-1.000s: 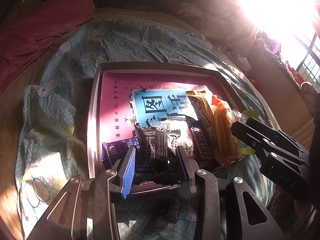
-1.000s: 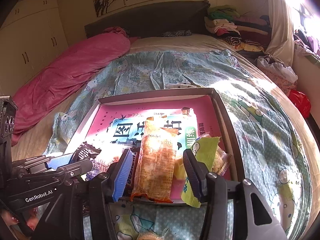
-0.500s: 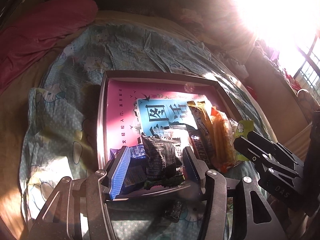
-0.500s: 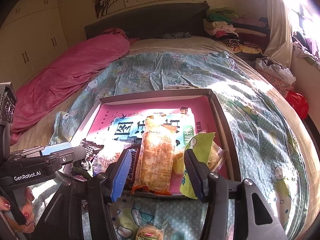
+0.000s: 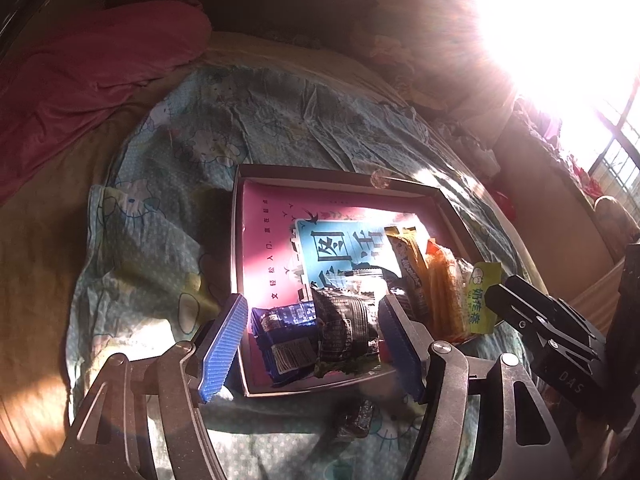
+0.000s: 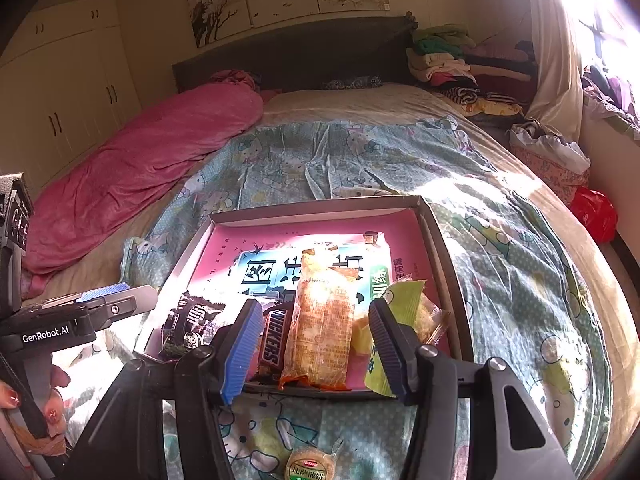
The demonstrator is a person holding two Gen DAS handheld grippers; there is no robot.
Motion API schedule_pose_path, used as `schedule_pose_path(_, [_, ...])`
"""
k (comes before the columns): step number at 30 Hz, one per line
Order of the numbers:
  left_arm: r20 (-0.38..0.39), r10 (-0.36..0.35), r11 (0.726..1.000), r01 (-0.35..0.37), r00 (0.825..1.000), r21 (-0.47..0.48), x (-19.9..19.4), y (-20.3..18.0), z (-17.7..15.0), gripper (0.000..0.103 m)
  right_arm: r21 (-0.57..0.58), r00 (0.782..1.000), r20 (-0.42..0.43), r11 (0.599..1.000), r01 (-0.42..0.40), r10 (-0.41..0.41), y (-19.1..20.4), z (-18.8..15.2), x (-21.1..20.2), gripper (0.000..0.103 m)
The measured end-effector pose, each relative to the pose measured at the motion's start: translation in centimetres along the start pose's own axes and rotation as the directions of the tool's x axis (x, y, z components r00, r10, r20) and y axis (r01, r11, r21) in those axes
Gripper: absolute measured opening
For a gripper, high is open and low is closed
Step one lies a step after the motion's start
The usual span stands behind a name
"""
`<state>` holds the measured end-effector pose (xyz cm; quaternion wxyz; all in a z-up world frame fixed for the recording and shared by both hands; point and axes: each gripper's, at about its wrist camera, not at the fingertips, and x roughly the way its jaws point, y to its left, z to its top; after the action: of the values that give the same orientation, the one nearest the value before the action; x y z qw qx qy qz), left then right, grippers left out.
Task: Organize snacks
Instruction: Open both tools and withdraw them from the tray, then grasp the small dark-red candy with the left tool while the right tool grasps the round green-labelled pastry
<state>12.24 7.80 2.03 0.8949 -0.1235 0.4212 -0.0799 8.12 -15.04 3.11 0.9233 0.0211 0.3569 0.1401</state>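
On a sunlit bed, the left gripper (image 5: 312,344) fingers are opening, releasing a black snack packet (image 5: 346,326) into the box (image 5: 236,240), while the right gripper (image 6: 310,350) is hovering unclenched, holding nothing.

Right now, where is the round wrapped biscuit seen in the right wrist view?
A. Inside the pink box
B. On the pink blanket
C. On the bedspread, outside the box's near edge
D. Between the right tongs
C: the round biscuit lies on the bedspread, just outside the box.
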Motion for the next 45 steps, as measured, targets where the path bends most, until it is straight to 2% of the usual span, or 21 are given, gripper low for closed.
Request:
schedule_pose_path(5, [0.007,-0.015,1.0,0.015,1.0,0.01,-1.0,0.0,-0.3,0.075,-0.002,1.0,0.014,1.0,-0.001,0.001,0.1,0.1,-0.7,0.062])
schedule_pose_path(14, [0.009,-0.024,0.998,0.024,1.0,0.057,-1.9,-1.2,-1.3,0.077,-0.01,1.0,0.016,1.0,0.01,-0.01,0.0,-0.3,-1.4,0.064])
schedule_pose_path(29, [-0.014,0.004,0.992,-0.002,1.0,0.125,-1.8,-3.0,-2.8,0.077,-0.042,1.0,-0.001,0.999,0.018,-0.018,0.4,-2.2,-2.3,0.066])
schedule_pose_path(38, [-0.039,0.006,0.987,0.0,0.999,0.16,-1.6,-3.8,-4.0,0.077,-0.061,1.0,-0.03,0.998,-0.007,0.005,0.9,-3.3,-2.2,0.066])
schedule_pose_path(45, [-0.085,-0.015,0.991,0.026,0.996,0.131,-1.0,-3.3,-4.9,0.077,-0.079,0.997,-0.076,0.997,-0.016,0.01,1.0,-4.9,-2.0,0.066])
